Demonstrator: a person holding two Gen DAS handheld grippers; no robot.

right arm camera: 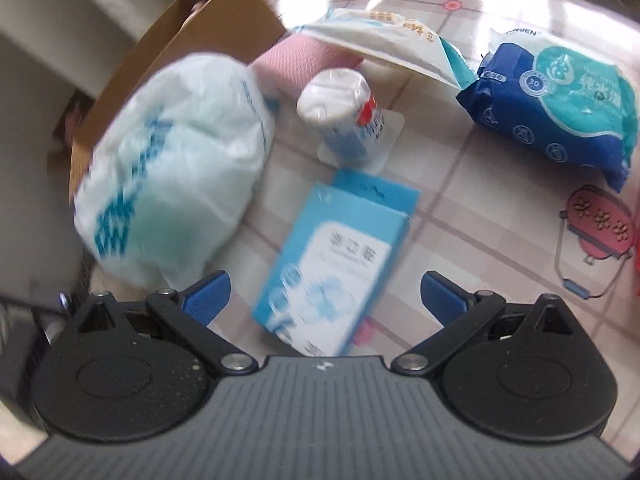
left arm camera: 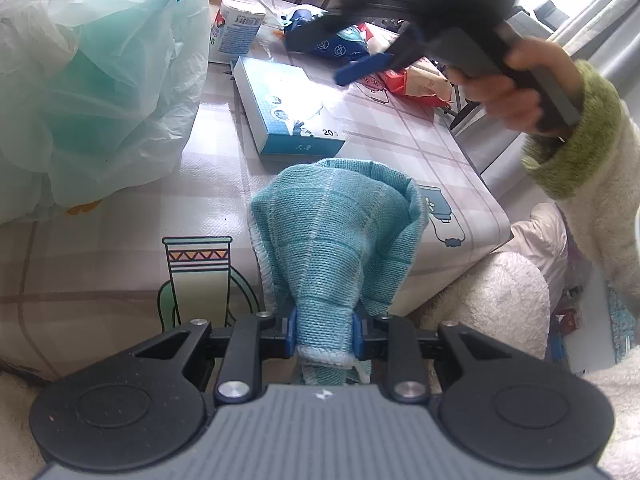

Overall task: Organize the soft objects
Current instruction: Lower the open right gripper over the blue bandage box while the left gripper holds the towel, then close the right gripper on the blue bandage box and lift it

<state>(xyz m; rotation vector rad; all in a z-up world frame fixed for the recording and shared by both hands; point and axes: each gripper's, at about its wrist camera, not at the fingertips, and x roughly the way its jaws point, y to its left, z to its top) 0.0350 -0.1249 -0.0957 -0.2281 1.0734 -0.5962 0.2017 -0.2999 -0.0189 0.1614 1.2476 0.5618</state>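
Observation:
My left gripper (left arm camera: pixel 324 334) is shut on a blue checked cloth (left arm camera: pixel 336 236), bunched up and held above the table's near edge. My right gripper (right arm camera: pixel 325 294) is open and empty, hovering above a light blue box (right arm camera: pixel 336 264). In the left wrist view the right gripper (left arm camera: pixel 366 68) hangs over the far side of the table, held by a hand in a fuzzy sleeve. A white and green plastic bag (right arm camera: pixel 176 184) lies left; it also shows in the left wrist view (left arm camera: pixel 92 80). A blue wet-wipes pack (right arm camera: pixel 556 112) lies far right.
A white canister (right arm camera: pixel 344 116) stands behind the box. A brown paper bag (right arm camera: pixel 180 44), a pink cloth (right arm camera: pixel 304 60) and a white tissue pack (right arm camera: pixel 384 36) lie at the back. Red snack packs (left arm camera: pixel 416 80) lie near the table's (left arm camera: pixel 400 128) right edge.

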